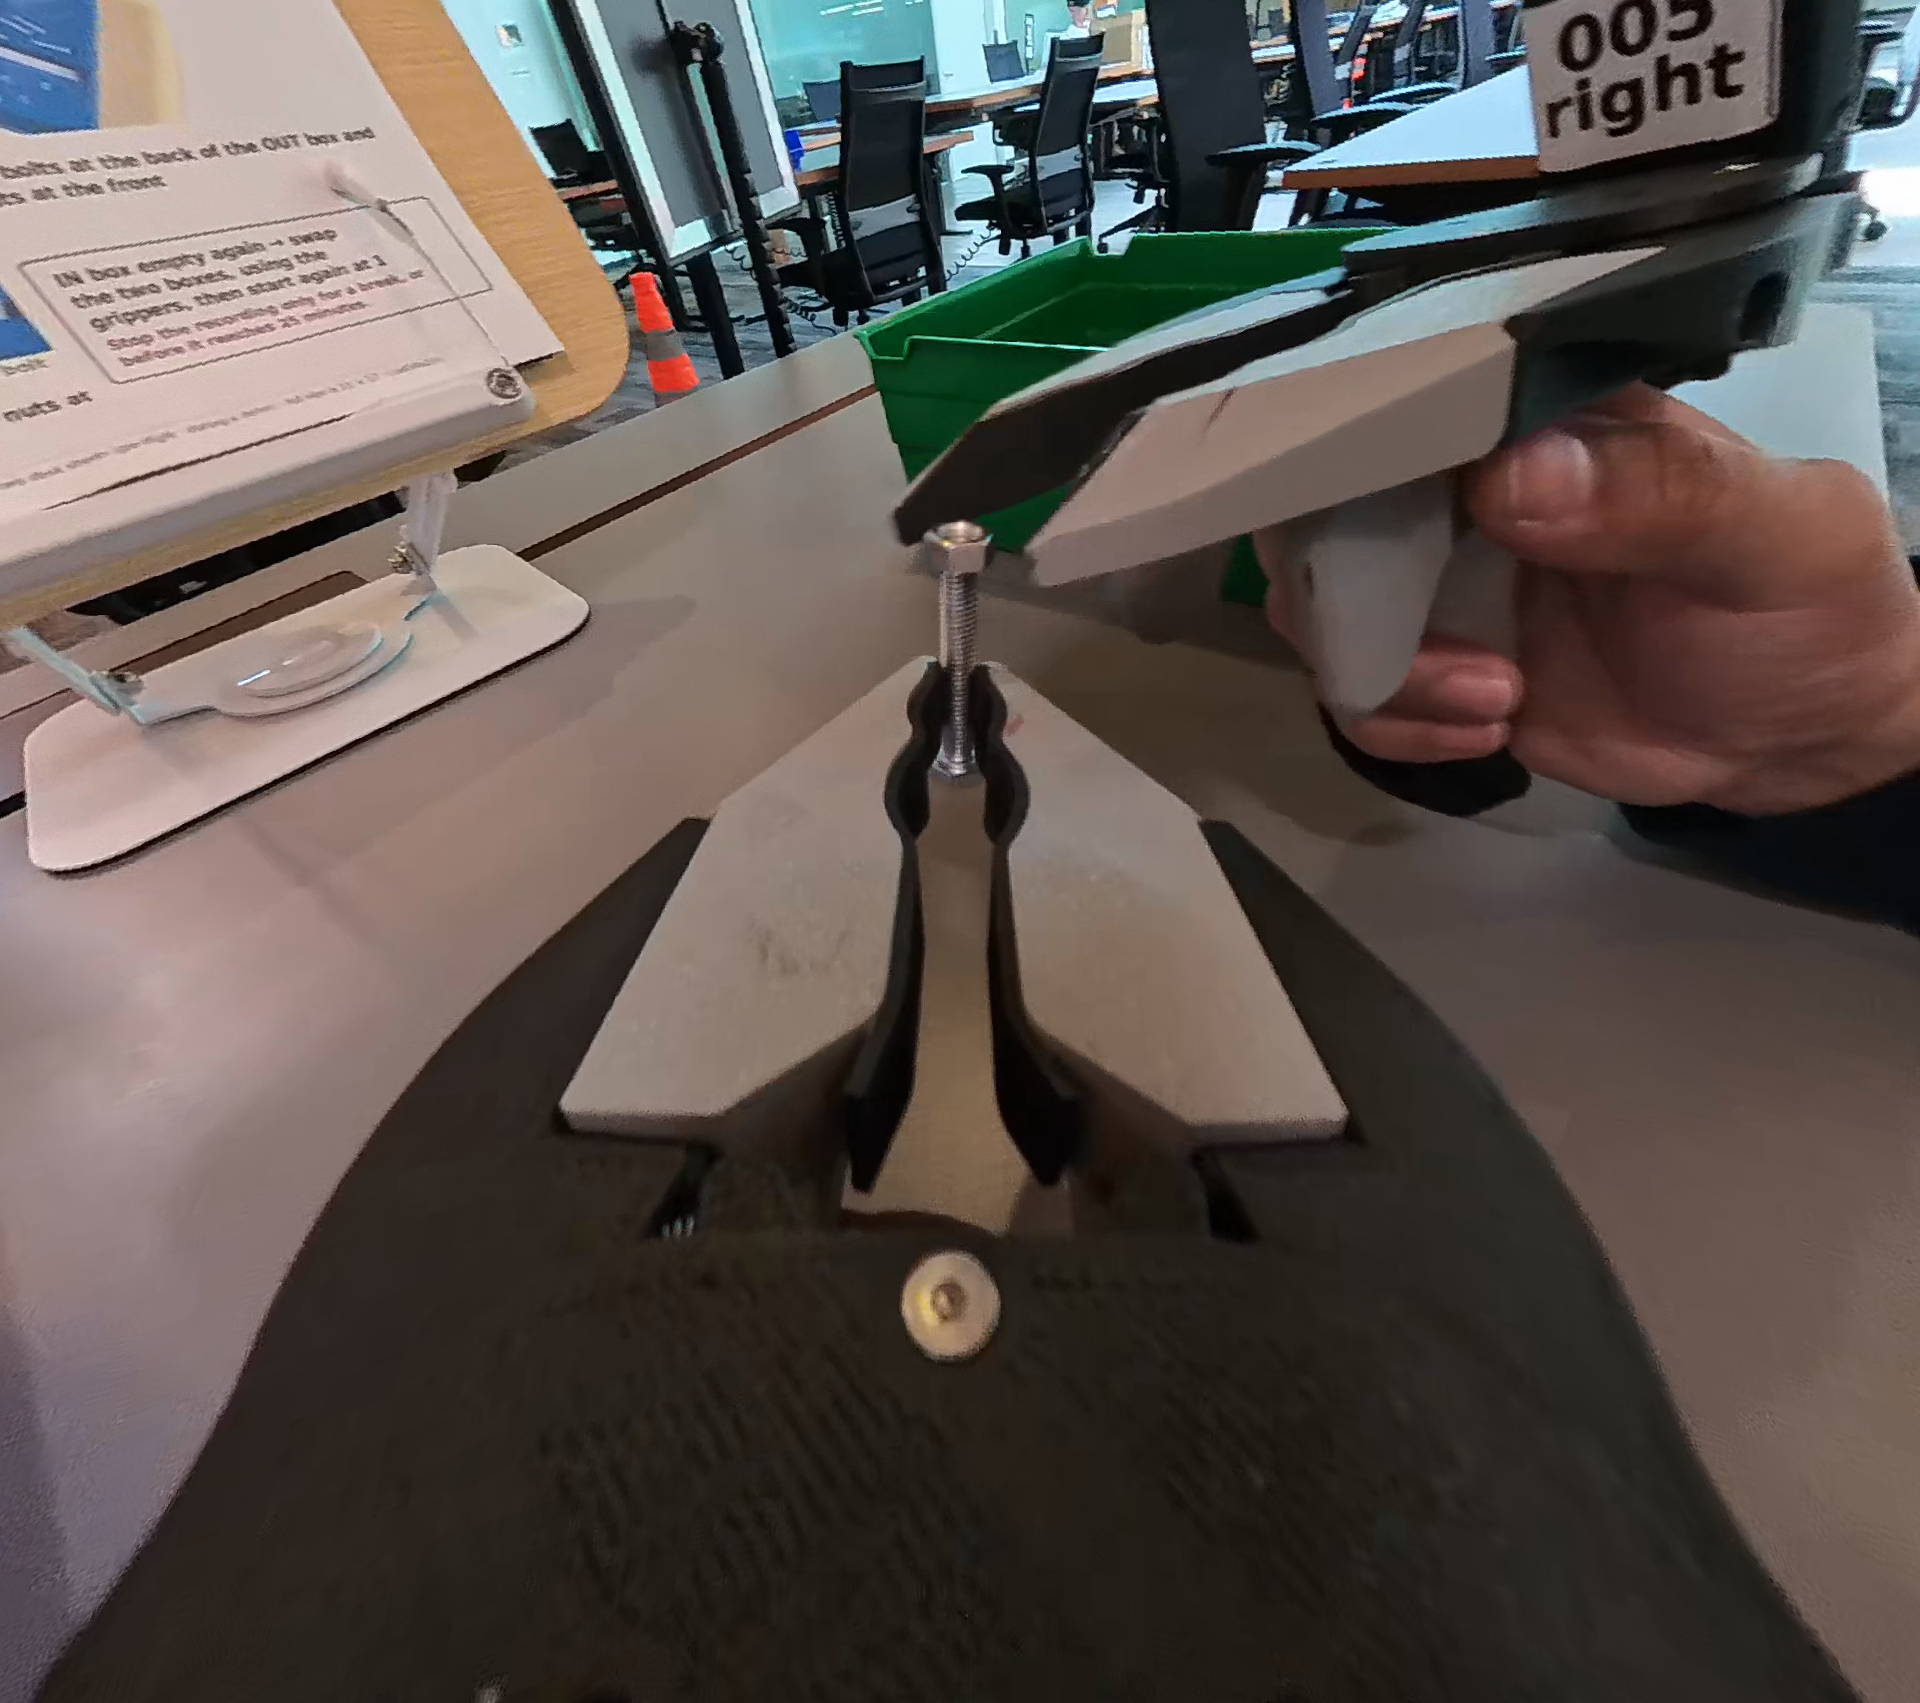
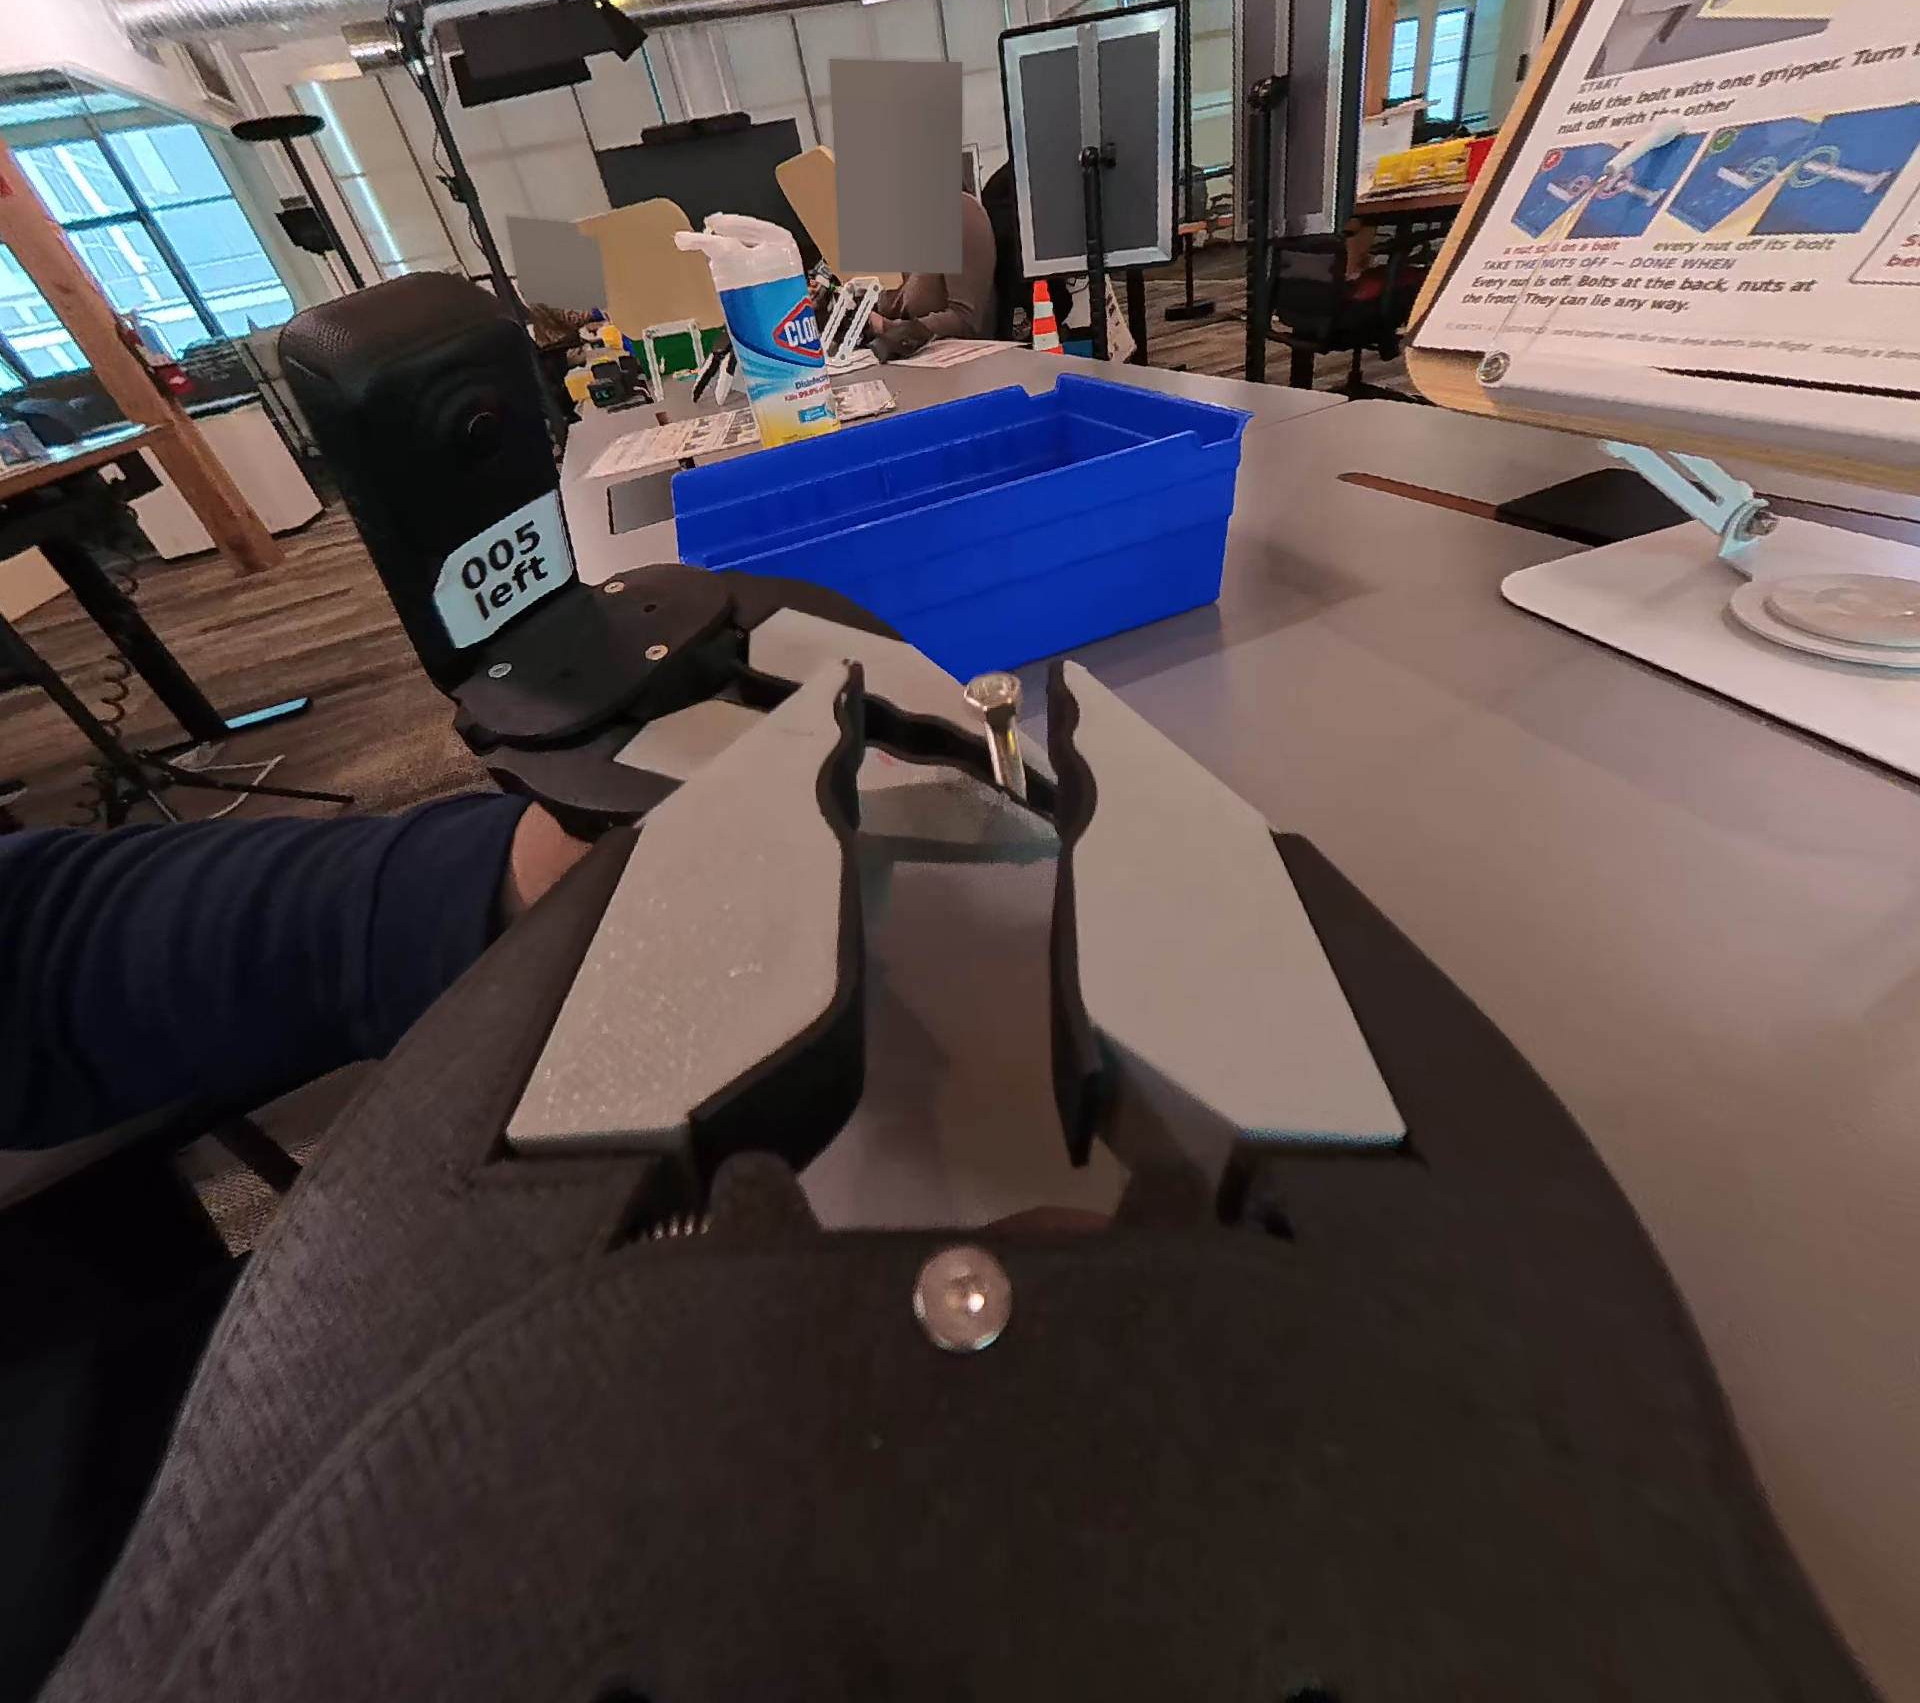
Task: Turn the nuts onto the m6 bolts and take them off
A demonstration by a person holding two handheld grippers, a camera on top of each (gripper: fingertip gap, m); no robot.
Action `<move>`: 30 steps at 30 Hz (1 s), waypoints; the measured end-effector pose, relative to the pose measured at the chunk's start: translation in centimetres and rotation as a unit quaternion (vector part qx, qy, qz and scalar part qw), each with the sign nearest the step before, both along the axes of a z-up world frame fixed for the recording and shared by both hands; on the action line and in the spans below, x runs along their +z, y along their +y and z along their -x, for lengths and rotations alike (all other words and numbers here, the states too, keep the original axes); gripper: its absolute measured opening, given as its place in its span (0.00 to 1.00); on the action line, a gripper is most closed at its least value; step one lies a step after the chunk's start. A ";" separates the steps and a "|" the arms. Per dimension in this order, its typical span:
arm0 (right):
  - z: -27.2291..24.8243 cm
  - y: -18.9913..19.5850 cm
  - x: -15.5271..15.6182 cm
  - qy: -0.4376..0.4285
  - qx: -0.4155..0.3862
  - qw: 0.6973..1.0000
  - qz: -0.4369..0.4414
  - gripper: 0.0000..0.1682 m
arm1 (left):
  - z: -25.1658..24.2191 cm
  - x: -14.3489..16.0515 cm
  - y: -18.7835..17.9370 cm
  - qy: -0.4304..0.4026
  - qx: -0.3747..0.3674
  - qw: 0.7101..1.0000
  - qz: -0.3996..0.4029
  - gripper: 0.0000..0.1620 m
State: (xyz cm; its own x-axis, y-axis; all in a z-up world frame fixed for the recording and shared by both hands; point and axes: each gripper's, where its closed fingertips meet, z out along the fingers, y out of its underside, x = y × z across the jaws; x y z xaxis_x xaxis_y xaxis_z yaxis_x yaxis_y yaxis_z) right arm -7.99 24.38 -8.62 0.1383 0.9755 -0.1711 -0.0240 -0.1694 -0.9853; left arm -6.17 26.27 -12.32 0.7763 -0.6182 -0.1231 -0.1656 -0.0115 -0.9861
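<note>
My left gripper (image 1: 958,689) is shut on a silver bolt (image 1: 960,645) and holds it upright just above the grey table (image 1: 727,510), head down. A hex nut (image 1: 960,548) sits at the top of the thread. My right gripper (image 2: 951,687) comes in from the right. Its jaws stand apart on either side of the nut (image 2: 992,699), which is nearer the right finger (image 2: 1143,874). I cannot tell if either finger touches it. The left gripper's body (image 2: 623,645) also shows in the right wrist view, its tips hidden behind my right gripper's left finger.
A green bin (image 1: 1039,323) stands behind the right gripper. A blue bin (image 2: 956,510) stands beyond the bolt. An instruction sheet on a white stand (image 1: 208,199) is at the table's far side (image 2: 1714,95). A wipes canister (image 2: 774,344) is on the neighbouring desk. My hands' fingertips stand some 4 centimetres from each other.
</note>
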 end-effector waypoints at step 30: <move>-2.2 1.8 2.6 0.025 -0.080 0.996 -0.020 0.04 | -0.5 -0.7 0.0 0.005 -0.011 1.000 0.016 0.02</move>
